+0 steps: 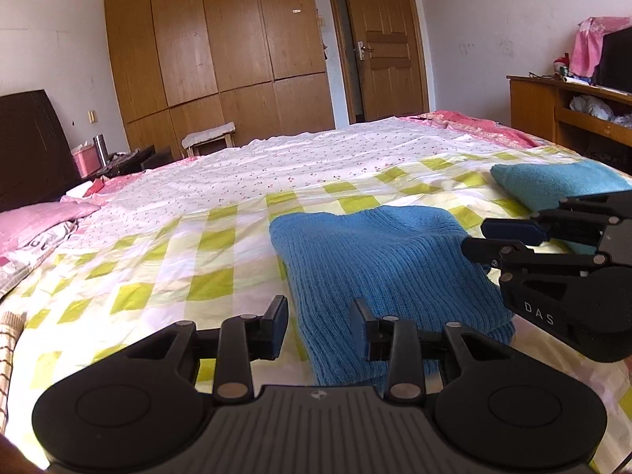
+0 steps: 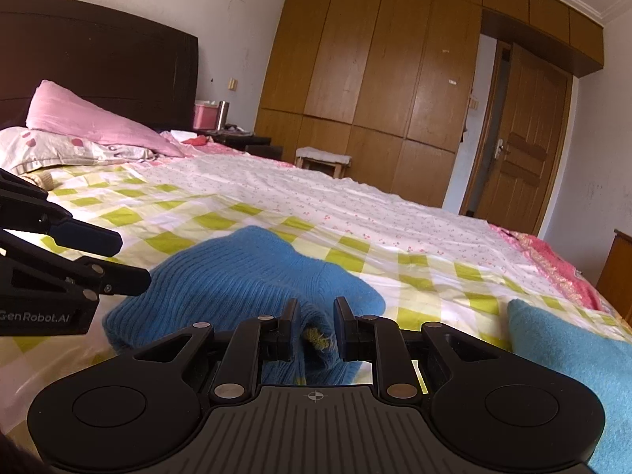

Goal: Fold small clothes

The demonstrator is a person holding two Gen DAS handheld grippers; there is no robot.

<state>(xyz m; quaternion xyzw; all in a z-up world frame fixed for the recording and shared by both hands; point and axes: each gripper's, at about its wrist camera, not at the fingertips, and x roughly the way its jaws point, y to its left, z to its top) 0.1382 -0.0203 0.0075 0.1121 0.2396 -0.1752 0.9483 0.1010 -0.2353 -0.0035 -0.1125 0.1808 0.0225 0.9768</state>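
Note:
A blue knit garment (image 1: 387, 268) lies folded on the checked bedsheet (image 1: 158, 268). My left gripper (image 1: 319, 326) is open over its near left edge, and nothing is between the fingers. My right gripper (image 2: 315, 328) is open around a raised fold of the same blue knit (image 2: 252, 272), with cloth between the fingers but not pinched. The right gripper also shows in the left wrist view (image 1: 480, 239) at the garment's right edge. The left gripper shows in the right wrist view (image 2: 126, 258) at the garment's left.
A folded teal garment (image 1: 553, 183) lies to the right on the bed, also in the right wrist view (image 2: 572, 355). Pink pillows (image 2: 98, 122) lie by the dark headboard (image 2: 98, 55). A wooden wardrobe (image 1: 213, 47), a door (image 1: 387, 43) and a desk (image 1: 572, 114) stand beyond the bed.

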